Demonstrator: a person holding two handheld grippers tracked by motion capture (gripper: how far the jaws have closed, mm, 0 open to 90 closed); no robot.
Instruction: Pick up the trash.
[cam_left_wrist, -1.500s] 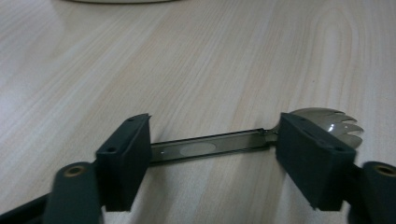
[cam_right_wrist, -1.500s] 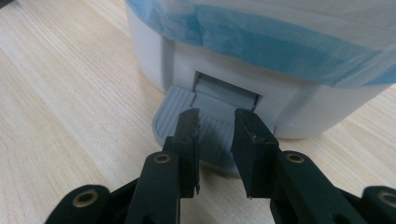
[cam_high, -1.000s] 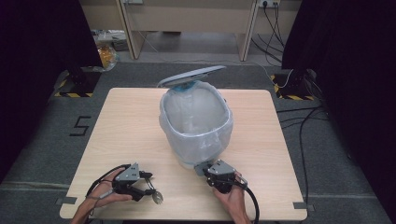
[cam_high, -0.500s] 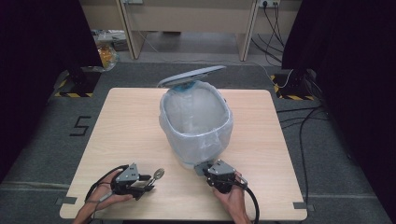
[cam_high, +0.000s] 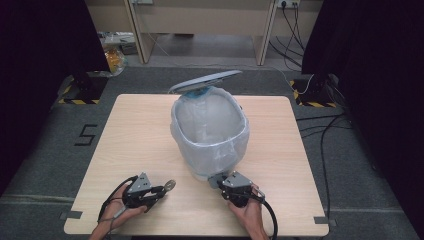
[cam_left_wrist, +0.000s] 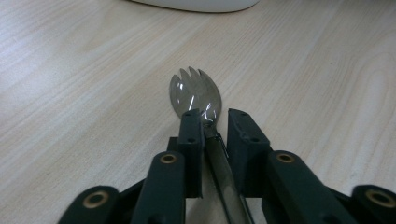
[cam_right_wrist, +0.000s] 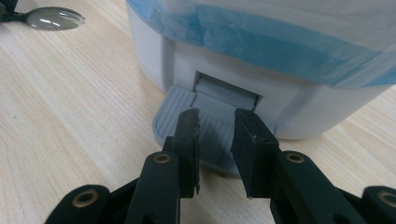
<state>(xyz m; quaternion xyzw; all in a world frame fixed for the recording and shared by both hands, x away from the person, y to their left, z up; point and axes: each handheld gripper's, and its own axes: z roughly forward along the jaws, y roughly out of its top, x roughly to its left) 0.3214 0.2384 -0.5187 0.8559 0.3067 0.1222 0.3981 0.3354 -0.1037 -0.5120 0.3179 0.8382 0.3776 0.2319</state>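
Spork gripped, pedal held down: lift and drop into the open bin

Left gripper (cam_high: 161, 190): jaws have just been closing and now pinch the neck of a clear plastic spork (cam_left_wrist: 196, 93), which sits between them with its tined head sticking out ahead. In the high view the spork head (cam_high: 170, 185) lies low over the tabletop (cam_high: 130, 135) at its near left, well apart from the bin's rim.

Right gripper (cam_right_wrist: 215, 135): jaws drawn in as far as they go, nothing between them, tips resting on the grey ribbed pedal (cam_right_wrist: 187, 116) at the foot of the white bin (cam_high: 210, 130). The lid (cam_high: 205, 81) stands tilted up at the far side, so the pedal looks pressed. A bluish bag (cam_right_wrist: 261, 37) lines the bin and folds over its rim.

Judgement on the step in hand, carrying the spork to the bin:
- Grip is on a thin, slick handle; it may pivot. Keep the pinch firm and lift straight up before moving sideways
- Clear the bag-covered rim from above; brushing it could drag the liner
- Keep steady downward pressure on the pedal until the spork has dropped, or the lid may fall
- Release over the middle of the opening, tines down
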